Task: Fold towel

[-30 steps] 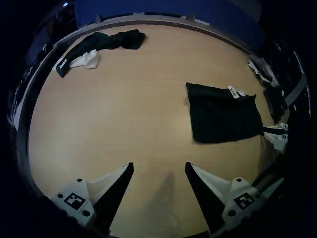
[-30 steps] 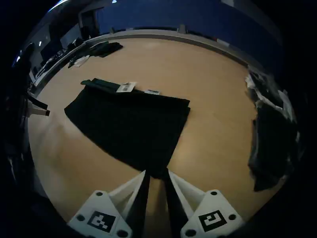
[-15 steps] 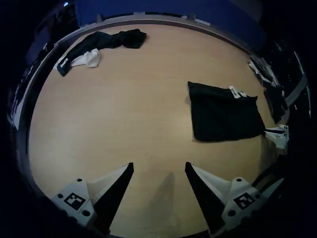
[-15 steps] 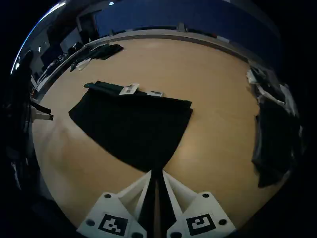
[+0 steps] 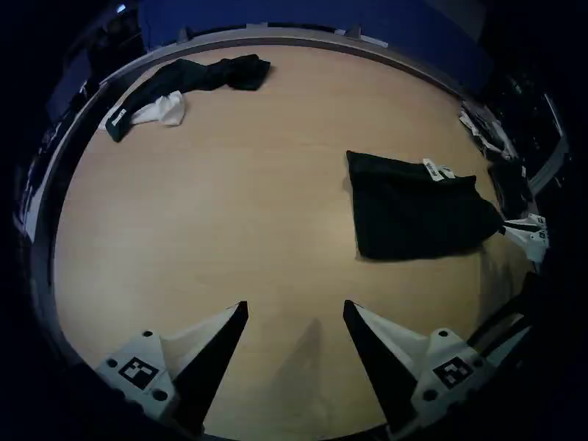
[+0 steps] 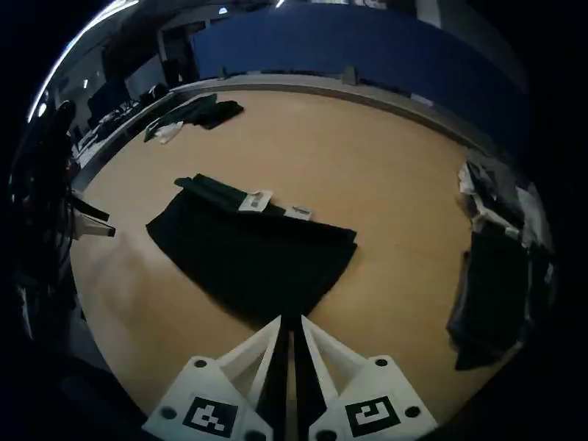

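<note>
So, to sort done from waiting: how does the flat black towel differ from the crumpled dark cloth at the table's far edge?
The flat black towel lies spread out, roughly square; the crumpled dark cloth is bunched into a long heap. The right gripper pinches the towel's corner; nothing holds the cloth. Both are dark fabric on the wooden table.

Tags [image 6: 255, 200] on the towel [image 6: 250, 257] are too small to read.

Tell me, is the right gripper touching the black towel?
Touching. In the right gripper view, the right gripper pinches the black towel by its near corner; the left gripper view shows that corner stretched out to it.
</note>
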`<control>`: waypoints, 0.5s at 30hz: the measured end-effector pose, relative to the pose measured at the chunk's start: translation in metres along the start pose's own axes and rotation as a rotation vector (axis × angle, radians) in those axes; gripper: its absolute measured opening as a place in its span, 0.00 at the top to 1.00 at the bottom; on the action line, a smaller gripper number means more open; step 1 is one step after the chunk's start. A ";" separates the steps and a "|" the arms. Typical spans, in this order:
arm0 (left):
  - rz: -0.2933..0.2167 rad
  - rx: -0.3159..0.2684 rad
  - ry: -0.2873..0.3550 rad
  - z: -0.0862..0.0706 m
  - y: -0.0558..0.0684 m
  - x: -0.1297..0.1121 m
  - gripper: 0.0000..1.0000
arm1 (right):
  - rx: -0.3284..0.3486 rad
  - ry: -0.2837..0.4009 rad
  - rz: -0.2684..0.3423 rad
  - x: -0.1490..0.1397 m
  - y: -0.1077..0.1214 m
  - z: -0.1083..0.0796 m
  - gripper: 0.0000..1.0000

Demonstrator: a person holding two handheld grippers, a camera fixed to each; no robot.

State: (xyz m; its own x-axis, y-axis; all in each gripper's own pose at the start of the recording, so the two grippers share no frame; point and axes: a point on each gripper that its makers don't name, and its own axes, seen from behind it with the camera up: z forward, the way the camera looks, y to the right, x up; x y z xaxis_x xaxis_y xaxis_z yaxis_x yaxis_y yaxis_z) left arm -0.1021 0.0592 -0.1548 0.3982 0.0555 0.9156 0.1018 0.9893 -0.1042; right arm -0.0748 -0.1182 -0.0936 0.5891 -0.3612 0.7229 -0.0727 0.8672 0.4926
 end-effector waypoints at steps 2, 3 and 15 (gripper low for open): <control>-0.002 -0.001 0.001 -0.001 0.000 0.001 0.03 | 0.002 0.011 -0.009 0.006 -0.002 -0.002 0.96; -0.002 -0.001 0.002 -0.001 0.000 0.001 0.03 | 0.003 0.018 -0.014 0.010 -0.003 -0.004 0.96; -0.004 -0.005 0.004 -0.004 0.002 0.005 0.03 | 0.031 0.085 -0.084 0.059 -0.017 -0.011 0.96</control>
State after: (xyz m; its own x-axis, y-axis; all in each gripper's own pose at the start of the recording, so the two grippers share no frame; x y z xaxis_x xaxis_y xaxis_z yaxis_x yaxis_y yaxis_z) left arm -0.0962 0.0612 -0.1524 0.4018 0.0512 0.9143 0.1074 0.9889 -0.1026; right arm -0.0297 -0.1502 -0.0647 0.6605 -0.4009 0.6349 -0.0438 0.8235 0.5656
